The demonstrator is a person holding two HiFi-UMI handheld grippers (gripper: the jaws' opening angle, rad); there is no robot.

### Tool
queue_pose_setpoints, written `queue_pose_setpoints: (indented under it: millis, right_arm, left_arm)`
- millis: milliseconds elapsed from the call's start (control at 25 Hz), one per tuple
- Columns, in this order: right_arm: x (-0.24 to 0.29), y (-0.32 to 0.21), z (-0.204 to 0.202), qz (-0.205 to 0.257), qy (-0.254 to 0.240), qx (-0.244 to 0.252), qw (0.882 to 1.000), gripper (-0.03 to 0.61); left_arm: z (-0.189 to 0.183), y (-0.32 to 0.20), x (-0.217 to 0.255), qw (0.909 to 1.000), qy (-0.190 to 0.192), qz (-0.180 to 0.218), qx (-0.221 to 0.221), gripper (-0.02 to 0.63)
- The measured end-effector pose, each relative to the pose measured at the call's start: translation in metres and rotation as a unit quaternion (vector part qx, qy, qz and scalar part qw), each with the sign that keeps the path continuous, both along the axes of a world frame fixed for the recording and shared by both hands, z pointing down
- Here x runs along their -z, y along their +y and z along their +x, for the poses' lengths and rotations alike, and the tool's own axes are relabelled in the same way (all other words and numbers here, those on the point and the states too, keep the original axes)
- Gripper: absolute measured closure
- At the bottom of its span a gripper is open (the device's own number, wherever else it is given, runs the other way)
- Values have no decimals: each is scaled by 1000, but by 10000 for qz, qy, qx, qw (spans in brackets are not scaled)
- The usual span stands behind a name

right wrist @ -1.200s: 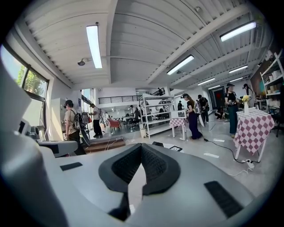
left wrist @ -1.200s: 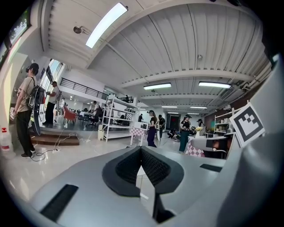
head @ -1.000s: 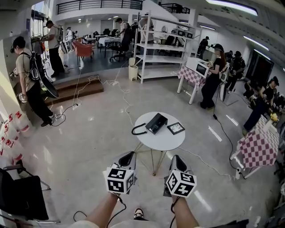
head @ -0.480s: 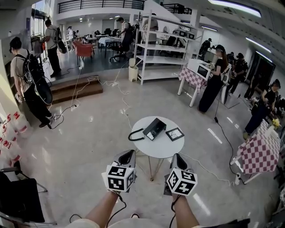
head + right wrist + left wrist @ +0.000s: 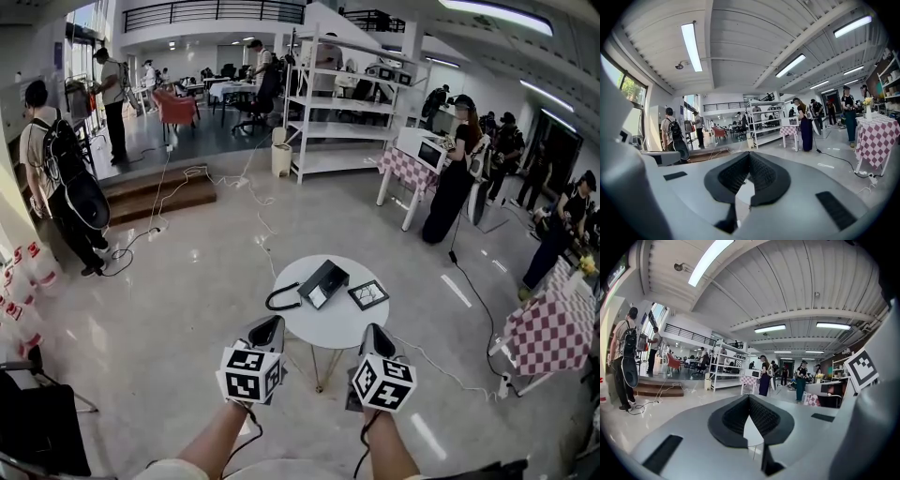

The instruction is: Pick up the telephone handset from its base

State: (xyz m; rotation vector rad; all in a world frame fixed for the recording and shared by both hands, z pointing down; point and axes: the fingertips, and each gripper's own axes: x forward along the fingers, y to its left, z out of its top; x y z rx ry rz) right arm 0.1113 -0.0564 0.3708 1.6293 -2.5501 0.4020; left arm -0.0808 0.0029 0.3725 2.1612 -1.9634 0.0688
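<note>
Round white table (image 5: 330,324) bears telephone (image 5: 323,282) and small frame (image 5: 368,295); left gripper (image 5: 270,325), right gripper (image 5: 373,332) near, jaws clenched empty.

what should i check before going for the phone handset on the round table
1. Telephone on the table, in view: ok.
2. Handset seated on the phone: cannot tell, too small to make out in the head view.
3. Left gripper open for a grab: not ok, jaws shut with nothing between them.
4. Right gripper open: not ok, also shut and empty.
5. Grippers at the phone: not ok, both sit near the table's near edge, short of the phone.
6. Room beside the phone: ok, the cord loops off to its left and the small frame lies apart on its right.
</note>
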Motion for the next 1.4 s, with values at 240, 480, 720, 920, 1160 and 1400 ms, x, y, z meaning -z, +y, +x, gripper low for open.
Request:
queue_pose_setpoints:
  millis: [240, 480, 720, 920, 1160, 1400]
  right_arm:
    - [0, -26, -1, 7, -41, 6, 10000, 557]
    - [-10, -36, 2, -104, 27, 25, 9999, 555]
    - [-21, -32, 1, -214, 21, 63, 9997, 555]
    - [-31, -29, 5, -321, 51, 38, 9995, 556]
    - [-32, -43, 8, -297, 21, -104, 9995, 557]
    - [-31, -69, 2, -281, 11, -194, 9994, 557]
  left_arm:
    - [-1, -25, 5, 9998, -166, 43, -25, 598]
    - [-3, -32, -3, 9999, -63, -4, 93, 598]
    - [-3, -29, -21, 9996, -9, -221, 150, 598]
    - [-2, -31, -26, 9995, 11, -278, 140, 598]
    - [1, -50, -25, 9997, -8, -224, -21, 598]
    - [-3, -81, -24, 9997, -36, -189, -153, 598]
